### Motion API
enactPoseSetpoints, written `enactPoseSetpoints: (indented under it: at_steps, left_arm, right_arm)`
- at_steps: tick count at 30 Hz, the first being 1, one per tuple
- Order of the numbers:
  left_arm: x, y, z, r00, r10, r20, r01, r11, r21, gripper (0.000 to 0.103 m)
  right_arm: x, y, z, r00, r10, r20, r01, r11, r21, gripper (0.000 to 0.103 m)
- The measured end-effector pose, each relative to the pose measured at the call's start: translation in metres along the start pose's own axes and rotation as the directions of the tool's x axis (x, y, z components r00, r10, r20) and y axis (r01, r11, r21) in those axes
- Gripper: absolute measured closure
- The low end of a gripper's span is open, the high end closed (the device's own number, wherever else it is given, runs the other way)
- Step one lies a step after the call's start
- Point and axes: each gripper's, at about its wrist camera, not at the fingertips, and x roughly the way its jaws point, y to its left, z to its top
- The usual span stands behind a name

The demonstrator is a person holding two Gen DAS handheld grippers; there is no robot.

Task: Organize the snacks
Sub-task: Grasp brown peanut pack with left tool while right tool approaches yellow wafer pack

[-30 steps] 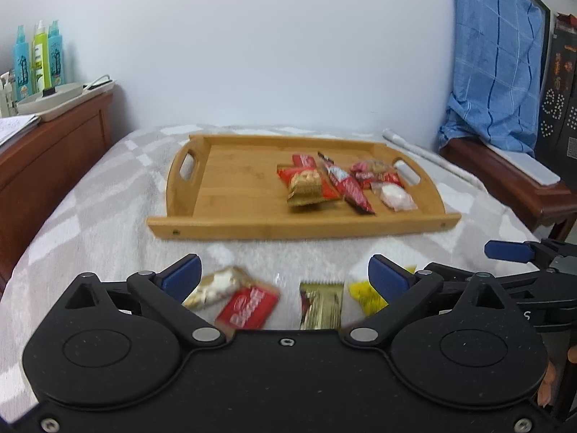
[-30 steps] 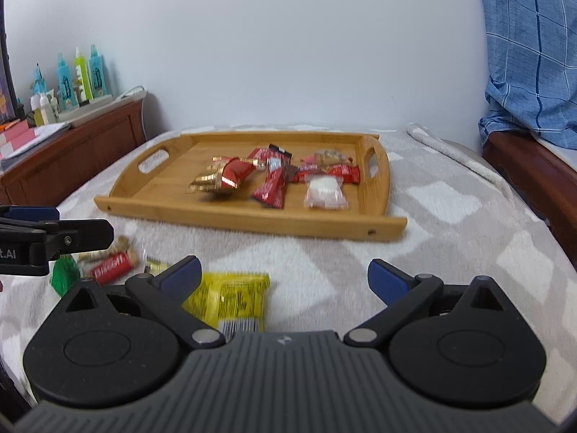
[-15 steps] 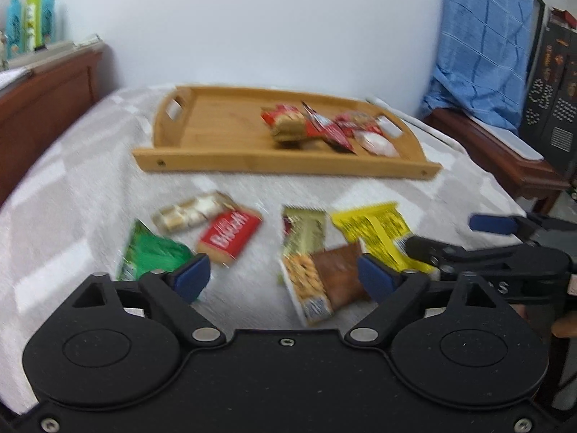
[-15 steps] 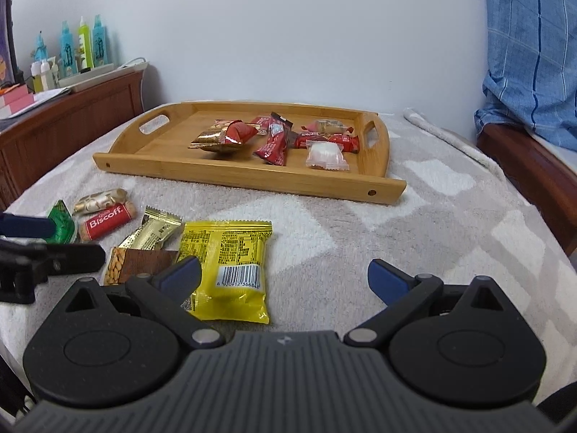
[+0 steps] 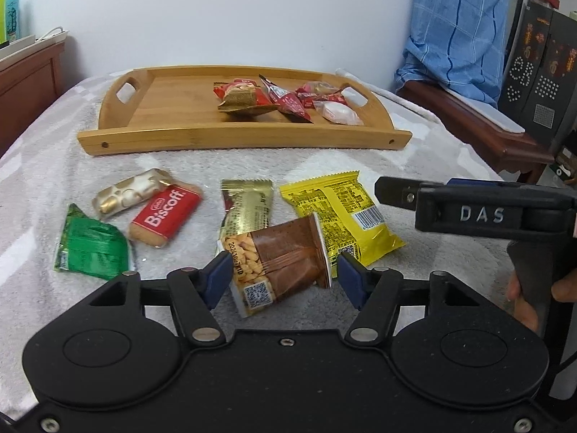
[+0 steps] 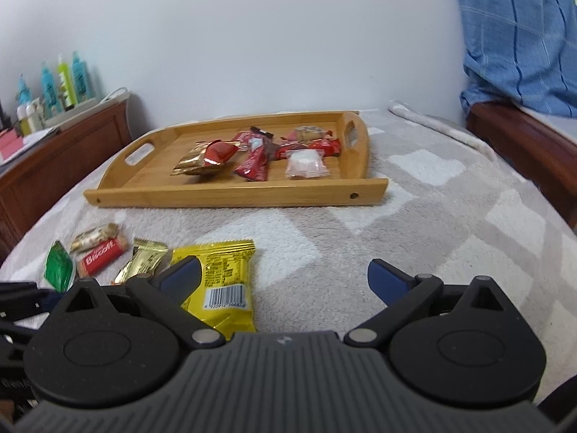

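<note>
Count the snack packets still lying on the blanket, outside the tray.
6: green packet far left, gold bar, Biscoff, gold wrapper, peanut packet nearest, yellow packet rightmost. Others may be hidden.

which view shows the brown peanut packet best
The left wrist view: the peanut packet lies whole between the blue pads of the left gripper, which have just been closing around it. In the right wrist view only an orange sliver shows, hidden behind the right gripper.

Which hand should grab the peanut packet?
Left, probably. The left hand-held gripper has just been closing around the peanut packet, which sits between its fingers. The right hand-held gripper is open, beside the yellow packet.
</note>
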Motion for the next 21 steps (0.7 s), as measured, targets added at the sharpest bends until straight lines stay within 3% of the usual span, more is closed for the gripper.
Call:
enactPoseSetpoints:
  at_steps: [5,11,13,14,18,21]
  left_arm:
    - [0.012,-0.007,-0.003,1.0,0.029,-0.004,-0.028,0.998,0.057,0.04]
    - [0.002,0.001,-0.003,0.999,0.036,0.001,-0.036,0.999,-0.003,0.048]
    - [-0.005,0.004,-0.002,0.999,0.03,0.019,-0.03,0.999,-0.013,0.059]
    - [-0.008,0.005,-0.001,0.999,0.026,0.025,-0.025,1.0,-0.012,0.071]
    - [-0.016,0.008,0.005,1.0,0.008,0.022,-0.008,1.0,-0.004,0.072]
    - [-0.016,0.01,0.003,1.0,0.017,0.019,-0.016,1.0,-0.016,0.064]
  right_arm:
    - [0.002,-0.002,-0.001,1.0,-0.005,-0.005,0.005,1.0,0.016,0.0]
    - [0.002,0.001,-0.001,1.0,-0.008,-0.007,0.008,1.0,0.004,0.0]
    - [0.003,0.002,-0.001,1.0,-0.005,-0.012,0.005,1.0,0.005,0.0]
    - [0.003,0.002,-0.002,1.0,-0.004,-0.015,0.004,1.0,0.004,0.0]
    - [0.005,0.008,-0.004,0.999,0.007,-0.032,-0.008,1.0,-0.021,0.0]
    - [0.003,0.015,-0.007,1.0,0.001,-0.027,-0.003,0.998,-0.067,0.0]
